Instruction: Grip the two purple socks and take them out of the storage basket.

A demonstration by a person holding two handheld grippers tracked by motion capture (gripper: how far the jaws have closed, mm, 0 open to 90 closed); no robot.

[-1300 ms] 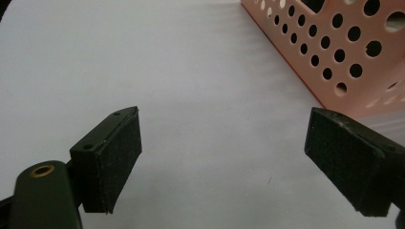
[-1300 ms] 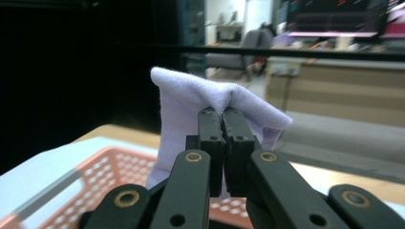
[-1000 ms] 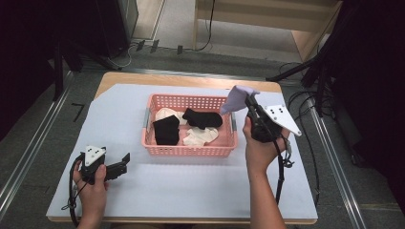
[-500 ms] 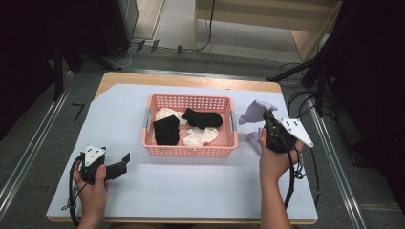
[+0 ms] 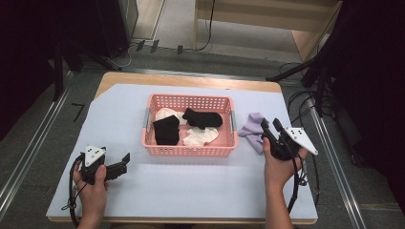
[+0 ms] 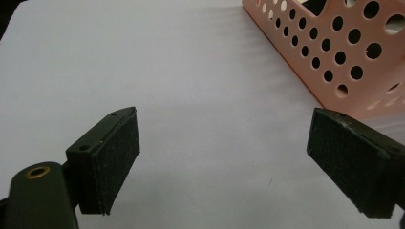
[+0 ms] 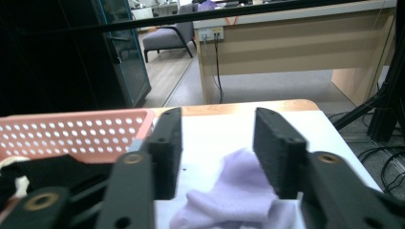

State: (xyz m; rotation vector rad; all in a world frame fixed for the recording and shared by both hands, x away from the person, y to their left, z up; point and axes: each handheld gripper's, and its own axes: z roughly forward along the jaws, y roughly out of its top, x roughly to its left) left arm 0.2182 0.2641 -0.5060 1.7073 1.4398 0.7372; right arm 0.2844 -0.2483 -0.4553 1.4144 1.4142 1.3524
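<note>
A lilac sock [image 5: 251, 129] [image 7: 234, 200] lies crumpled on the white table cover, just right of the pink basket [image 5: 188, 98] [image 7: 71, 133]. My right gripper [image 5: 271, 125] [image 7: 217, 138] hovers low over the sock's near end. Its jaws have just been opening and stand apart; the sock lies loose below them, and neither pad presses on it. The basket holds two black socks [image 5: 203, 118] [image 5: 166, 130] and white ones [image 5: 200, 137]. My left gripper [image 5: 126, 163] [image 6: 224, 143] rests open and empty at the front left, pointing toward the basket's near corner [image 6: 344, 57].
The white cover [image 5: 191, 191] spans the table in front of the basket and between both hands. The table's right edge and trailing cables [image 5: 305, 176] lie close beside the right hand. A wooden desk [image 7: 296, 43] stands beyond the far edge.
The right hand came down and to the right from above the basket's right end to the table. The lilac sock, hanging from shut jaws before, now lies on the table with the jaws apart. The left hand stayed still.
</note>
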